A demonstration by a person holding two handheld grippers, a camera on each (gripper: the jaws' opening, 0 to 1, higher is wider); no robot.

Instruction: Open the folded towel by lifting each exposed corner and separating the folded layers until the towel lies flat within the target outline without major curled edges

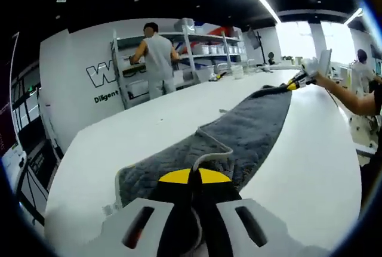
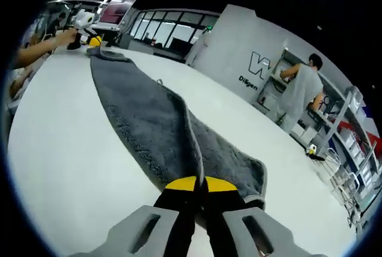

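One grey towel [image 1: 239, 138] lay stretched long across the white bench [image 1: 119, 144], running from lower centre to upper right of the left gripper view and from lower centre to upper left of the right gripper view. It was held taut between the two ends, with a fold ridge down its middle, so the layers looked not yet fully separated.

Left tongs [image 1: 193, 176] were closed on the near end of the towel, yellow tips pinched together. Right tongs [image 2: 198, 184] were likewise clamped on the opposite end. Each pair also showed small in the other view: right tongs at upper right of the left gripper view, left tongs at upper left of the right gripper view.

Risks, as judgement: pulling too hard could slip an end out of a grip; releasing unevenly could leave the middle ridge or a curled edge; dragging could skew the towel. No target outline was discernible on the bench.

Counts: one towel, two tongs, one bench, one person [image 1: 156, 60] standing at shelving [image 1: 203, 48] in the background, one wall logo [image 2: 258, 66].
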